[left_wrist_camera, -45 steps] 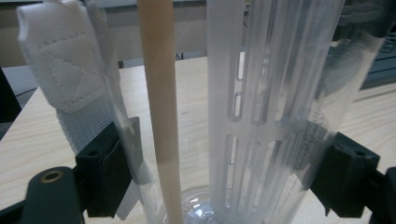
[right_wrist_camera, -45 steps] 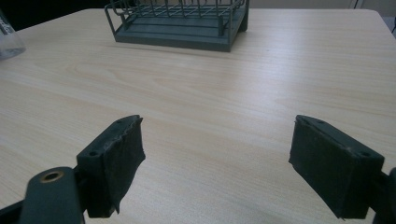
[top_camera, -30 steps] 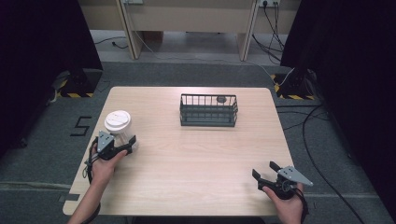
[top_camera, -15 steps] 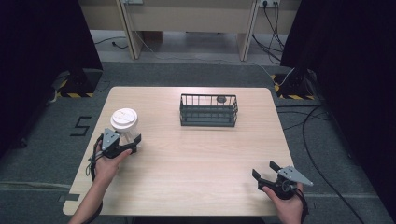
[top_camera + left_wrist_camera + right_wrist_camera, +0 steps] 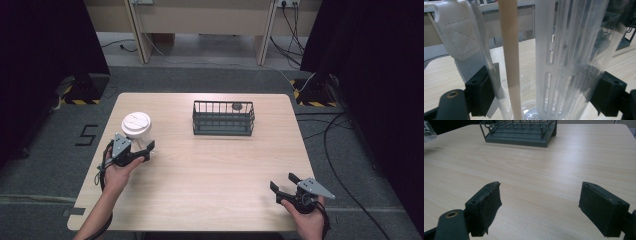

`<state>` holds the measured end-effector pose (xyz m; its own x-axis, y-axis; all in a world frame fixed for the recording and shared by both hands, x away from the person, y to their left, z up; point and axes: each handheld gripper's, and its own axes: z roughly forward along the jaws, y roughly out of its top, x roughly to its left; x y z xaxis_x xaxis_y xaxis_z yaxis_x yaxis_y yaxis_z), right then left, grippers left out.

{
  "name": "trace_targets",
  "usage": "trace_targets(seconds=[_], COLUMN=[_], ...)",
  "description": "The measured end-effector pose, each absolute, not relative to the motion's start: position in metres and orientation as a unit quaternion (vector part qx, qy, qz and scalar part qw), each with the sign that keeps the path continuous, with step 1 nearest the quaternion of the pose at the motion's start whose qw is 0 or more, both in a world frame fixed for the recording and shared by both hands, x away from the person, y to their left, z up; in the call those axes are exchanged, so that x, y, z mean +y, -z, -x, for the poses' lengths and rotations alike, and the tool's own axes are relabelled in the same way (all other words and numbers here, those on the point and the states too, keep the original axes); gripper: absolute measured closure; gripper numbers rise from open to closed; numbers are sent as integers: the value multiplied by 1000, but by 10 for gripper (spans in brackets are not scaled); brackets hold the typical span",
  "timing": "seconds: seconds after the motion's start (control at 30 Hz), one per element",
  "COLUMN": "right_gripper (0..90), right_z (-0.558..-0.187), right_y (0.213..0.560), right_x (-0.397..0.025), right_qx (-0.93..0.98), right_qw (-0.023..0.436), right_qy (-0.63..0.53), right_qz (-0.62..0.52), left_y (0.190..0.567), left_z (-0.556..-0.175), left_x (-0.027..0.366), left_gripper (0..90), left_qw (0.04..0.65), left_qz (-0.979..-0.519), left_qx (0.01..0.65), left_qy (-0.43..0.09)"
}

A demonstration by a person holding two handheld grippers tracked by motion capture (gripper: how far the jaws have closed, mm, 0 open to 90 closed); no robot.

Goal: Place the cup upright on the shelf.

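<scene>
Two hands low: left gripper (image 5: 142, 150) around cup (image 5: 136, 126).

Even overhead light, soft shadows; close bottle (image 5: 564, 57) blurred, dark room edges.

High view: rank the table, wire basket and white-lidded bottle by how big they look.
1. Table, by far the largest.
2. Wire basket.
3. White-lidded bottle, held between the left gripper's jaws; it stands taller and nearer the camera, so its true size is less certain.

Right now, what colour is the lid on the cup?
White. The lid shows best in the high view, above the left gripper.
</scene>
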<state>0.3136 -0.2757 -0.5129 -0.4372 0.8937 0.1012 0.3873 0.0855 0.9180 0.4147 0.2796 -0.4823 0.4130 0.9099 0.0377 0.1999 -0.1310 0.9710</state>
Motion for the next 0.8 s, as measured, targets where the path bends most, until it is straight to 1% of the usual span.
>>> trace_targets(seconds=[0.8], right_gripper=[181], right_z=[-314], right_y=[513], right_x=[-276], right_qx=[691], right_qw=[255], right_qy=[-492], right_qz=[-465], left_y=[466], left_z=[-428], left_x=[252], left_gripper=[178], left_qw=[524], left_qz=[-672], left_qx=[397], left_qy=[-340])
